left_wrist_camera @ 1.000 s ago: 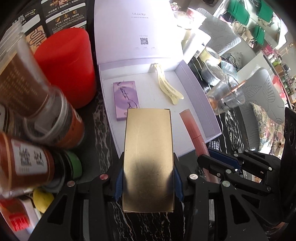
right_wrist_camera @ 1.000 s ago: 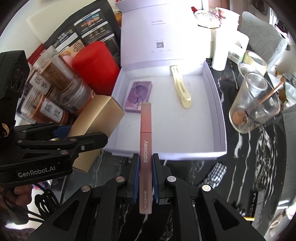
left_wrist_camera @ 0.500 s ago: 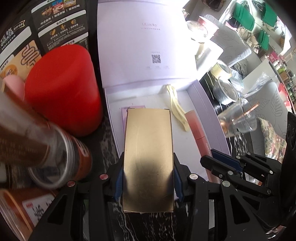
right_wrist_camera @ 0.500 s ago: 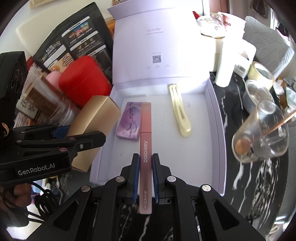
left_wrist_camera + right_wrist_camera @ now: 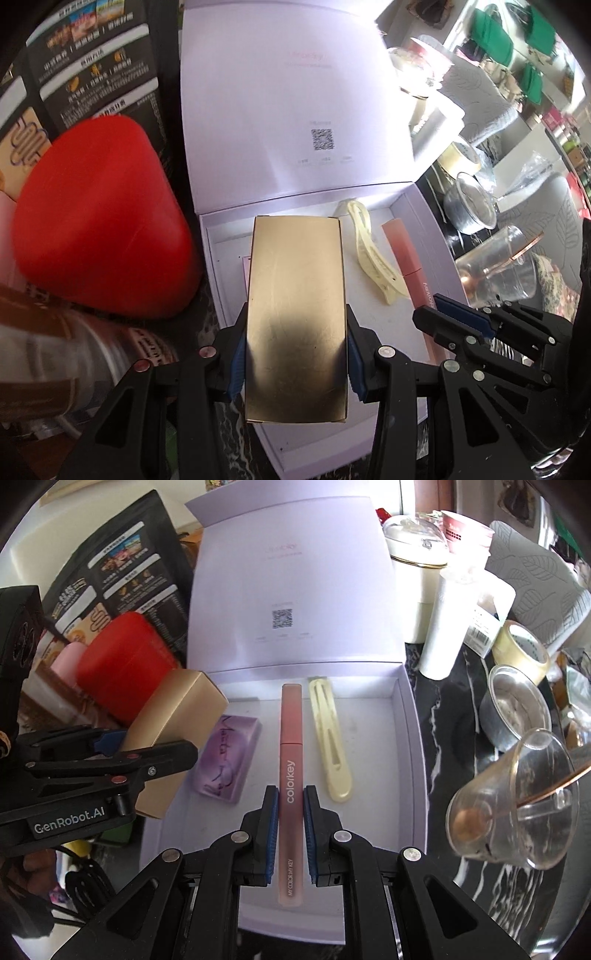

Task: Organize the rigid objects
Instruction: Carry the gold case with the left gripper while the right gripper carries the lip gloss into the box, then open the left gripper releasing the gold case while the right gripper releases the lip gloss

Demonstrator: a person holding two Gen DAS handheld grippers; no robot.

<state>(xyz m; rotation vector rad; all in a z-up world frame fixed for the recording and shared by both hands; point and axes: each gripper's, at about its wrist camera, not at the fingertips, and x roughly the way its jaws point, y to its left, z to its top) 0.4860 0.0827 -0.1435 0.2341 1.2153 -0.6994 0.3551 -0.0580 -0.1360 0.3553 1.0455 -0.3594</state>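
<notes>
My left gripper [image 5: 295,332] is shut on a gold box [image 5: 297,306], held above the left half of an open lilac gift box [image 5: 428,229]. The same gold box [image 5: 173,716] and left gripper [image 5: 147,757] show at the left of the right wrist view. My right gripper [image 5: 290,805] is shut on a pink lip-gloss tube [image 5: 291,760], which hangs over the middle of the lilac box [image 5: 410,716]. Inside lie a purple palette [image 5: 229,760] and a pale yellow hair clip [image 5: 330,738]. The gold box hides most of the palette in the left wrist view.
A red canister [image 5: 99,229] stands left of the lilac box, with spice jars [image 5: 74,354] nearer. A black snack bag [image 5: 118,572] leans behind. Right of the box are a clear cup [image 5: 517,805], a metal tin [image 5: 517,709], a tape roll [image 5: 521,650] and a white bottle [image 5: 447,624].
Both grippers have moved forward over the lilac box, each keeping its load. The gold box now covers the purple palette in the left wrist view, and the tube sits between palette and clip.
</notes>
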